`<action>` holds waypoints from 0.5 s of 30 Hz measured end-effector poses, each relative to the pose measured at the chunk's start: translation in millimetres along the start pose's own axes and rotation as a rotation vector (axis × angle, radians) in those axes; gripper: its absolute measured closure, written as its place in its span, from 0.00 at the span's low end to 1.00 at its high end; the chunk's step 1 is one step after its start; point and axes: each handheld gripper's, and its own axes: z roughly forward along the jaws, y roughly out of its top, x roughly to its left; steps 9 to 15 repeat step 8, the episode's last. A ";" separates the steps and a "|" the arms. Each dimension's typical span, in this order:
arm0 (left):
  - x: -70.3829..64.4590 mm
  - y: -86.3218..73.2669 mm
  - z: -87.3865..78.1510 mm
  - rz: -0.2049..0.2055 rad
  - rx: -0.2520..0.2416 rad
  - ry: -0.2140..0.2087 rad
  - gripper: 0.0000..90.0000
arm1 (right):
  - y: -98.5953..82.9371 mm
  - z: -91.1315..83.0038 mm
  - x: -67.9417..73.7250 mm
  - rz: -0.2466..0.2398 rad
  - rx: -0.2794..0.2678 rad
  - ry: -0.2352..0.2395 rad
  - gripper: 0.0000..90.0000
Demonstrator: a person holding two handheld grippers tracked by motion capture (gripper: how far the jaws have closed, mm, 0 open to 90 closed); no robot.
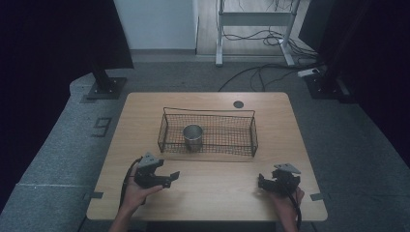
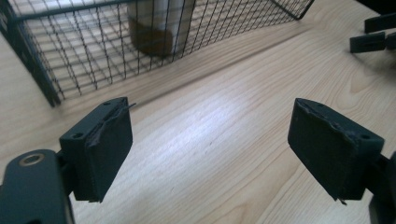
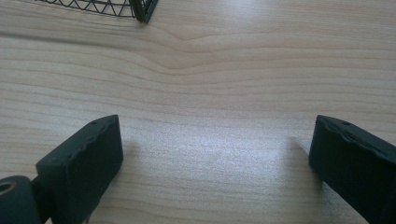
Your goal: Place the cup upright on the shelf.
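A black wire basket [image 1: 167, 126] stands in the middle of the wooden table [image 1: 145, 111], with a metal cup [image 1: 193, 137] upright inside its left half. My left gripper [image 1: 170, 178] rests near the front left, in front of the basket, jaws wide open and bare. In the left gripper view the basket [image 2: 46, 70] and the cup [image 2: 159, 28] lie just ahead of the open left gripper [image 2: 210, 149]. My right gripper [image 1: 262, 183] sits at the front right, also open; in the right gripper view the open right gripper [image 3: 215, 158] has bare wood between its jaws and the basket corner [image 3: 142, 11] beyond.
A round dark grommet [image 1: 238, 104] sits near the table's far edge. Black stands [image 1: 104, 82] and a white desk frame [image 1: 220, 43] with cables are on the floor beyond. The other gripper's jaws [image 2: 373, 37] show at the top right of the left gripper view.
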 end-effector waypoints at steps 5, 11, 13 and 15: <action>0.6 -3.6 -0.4 -0.006 -0.007 0.001 0.16 | 0.0 0.0 0.0 0.000 0.000 0.000 0.03; 0.2 -5.8 2.8 0.000 0.003 0.001 0.16 | 0.0 0.0 0.0 0.000 0.000 0.000 0.03; 0.2 -5.8 2.8 0.000 0.003 0.001 0.16 | 0.0 0.0 0.0 0.000 0.000 0.000 0.03; 0.2 -5.8 2.8 0.000 0.003 0.001 0.16 | 0.0 0.0 0.0 0.000 0.000 0.000 0.03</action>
